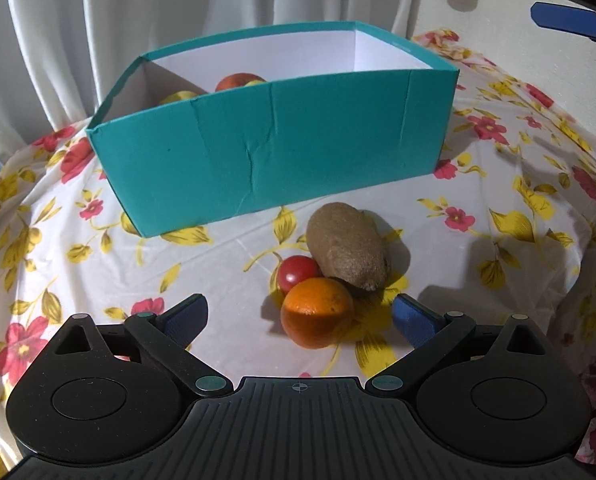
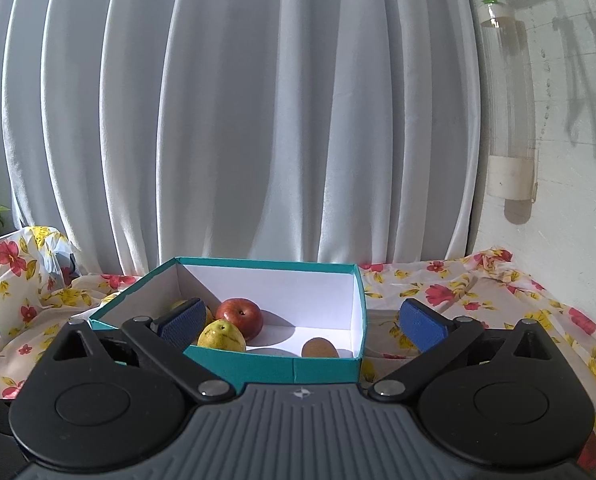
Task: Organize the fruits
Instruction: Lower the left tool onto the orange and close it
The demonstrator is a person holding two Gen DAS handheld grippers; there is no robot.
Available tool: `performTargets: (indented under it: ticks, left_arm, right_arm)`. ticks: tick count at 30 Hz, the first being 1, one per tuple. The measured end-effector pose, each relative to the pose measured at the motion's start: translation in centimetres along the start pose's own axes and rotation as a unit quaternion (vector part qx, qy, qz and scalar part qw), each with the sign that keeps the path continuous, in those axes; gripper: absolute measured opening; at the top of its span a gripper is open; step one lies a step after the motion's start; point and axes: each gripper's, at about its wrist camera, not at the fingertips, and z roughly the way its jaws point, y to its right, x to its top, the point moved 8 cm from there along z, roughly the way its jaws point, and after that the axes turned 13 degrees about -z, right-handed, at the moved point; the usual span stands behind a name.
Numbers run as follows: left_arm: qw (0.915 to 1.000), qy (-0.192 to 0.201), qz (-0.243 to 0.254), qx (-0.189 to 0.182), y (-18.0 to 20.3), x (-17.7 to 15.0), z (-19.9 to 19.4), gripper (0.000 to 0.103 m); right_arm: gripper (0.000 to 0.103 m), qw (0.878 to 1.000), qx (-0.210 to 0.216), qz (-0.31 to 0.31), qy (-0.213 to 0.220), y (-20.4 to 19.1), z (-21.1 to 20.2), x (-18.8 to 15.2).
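Observation:
A teal box (image 1: pixel 266 152) stands on the floral tablecloth. In front of it lie a brown kiwi (image 1: pixel 347 246), a small red tomato (image 1: pixel 297 272) and an orange (image 1: pixel 317 312), touching each other. My left gripper (image 1: pixel 299 318) is open, low over the cloth, with the orange between its blue fingertips. My right gripper (image 2: pixel 301 322) is open and empty, held above the near wall of the box (image 2: pixel 298 368). Inside the box are a red apple (image 2: pixel 242 316), a yellow pear (image 2: pixel 222 336) and a kiwi (image 2: pixel 319 349).
The floral tablecloth (image 1: pixel 98 248) covers the table. White curtains (image 2: pixel 258 120) hang behind the box. A white wall (image 2: pixel 557 160) with a clear tube stands at the right. The right gripper's fingertip (image 1: pixel 569 20) shows at the top right of the left wrist view.

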Motion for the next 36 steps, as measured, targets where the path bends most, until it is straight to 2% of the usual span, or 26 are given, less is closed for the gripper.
performTargets:
  ticks: [7,14,21,23,28,32,36]
  left_arm:
    - [0.9999,-0.008,-0.007,-0.012,0.3,-0.6,1.0,0.099]
    - [0.9995,-0.022,-0.015,-0.017,0.2,-0.8,1.9,0.082]
    - [0.9994,-0.023,-0.016,-0.02,0.1,-0.7,2.1,0.072]
    - [0.9995,-0.021,-0.012,-0.018,0.2,-0.6,2.0,0.061]
    - [0.9995,-0.021,-0.006,-0.023,0.3,-0.6,1.8,0.045]
    - [0.9993,-0.023,-0.018,-0.025,-0.1,-0.4,1.4,0.044]
    - [0.9994,-0.005,-0.023,-0.026,-0.7,0.5,-0.2,0.044]
  right_arm:
    - [0.103,1.0,-0.003,-0.006,-0.019,-0.1,-0.2,-1.1]
    - [0.103,1.0,-0.011,-0.006,-0.025,0.1,-0.2,-1.2]
    - [0.103,0.999,-0.01,-0.009,-0.029,0.0,0.2,-1.1]
    - [0.103,0.999,-0.011,-0.011,-0.031,-0.2,0.3,-1.2]
    - [0.103,0.999,-0.009,-0.009,-0.033,-0.2,0.5,-1.1]
    - [0.103,0.999,-0.01,-0.011,-0.034,-0.3,0.5,-1.1]
    - [0.103,0.999,-0.016,-0.014,-0.028,-0.4,0.3,-0.8]
